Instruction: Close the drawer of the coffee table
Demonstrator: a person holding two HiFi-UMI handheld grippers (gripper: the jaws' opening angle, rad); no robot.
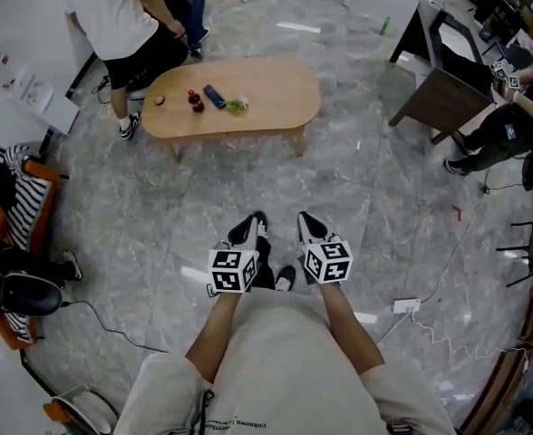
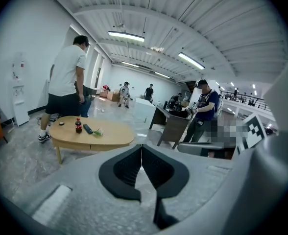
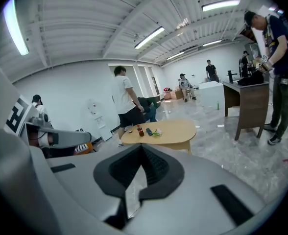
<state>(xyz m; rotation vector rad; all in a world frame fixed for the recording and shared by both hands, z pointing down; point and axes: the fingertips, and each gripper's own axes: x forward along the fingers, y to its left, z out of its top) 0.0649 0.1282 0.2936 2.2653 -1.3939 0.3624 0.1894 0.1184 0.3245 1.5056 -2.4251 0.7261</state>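
The oval wooden coffee table (image 1: 276, 89) stands on the marble floor well ahead of me; it also shows far off in the left gripper view (image 2: 112, 133) and the right gripper view (image 3: 178, 130). Its near side looks flush, and I make out no drawer standing out. On its top are a small red-capped bottle (image 1: 195, 102), a dark blue flat object (image 1: 214, 96) and something green (image 1: 237, 105). My left gripper (image 1: 248, 228) and right gripper (image 1: 310, 227) hang side by side close to my body, both shut with nothing between the jaws, far short of the table.
A person in a white shirt (image 1: 112, 16) stands at the table's far left end. A dark wooden desk (image 1: 448, 84) and another person (image 1: 507, 130) are at the right. A power strip with its cable (image 1: 405, 305) lies on the floor right of me. An orange chair with striped cloth (image 1: 13, 198) is at left.
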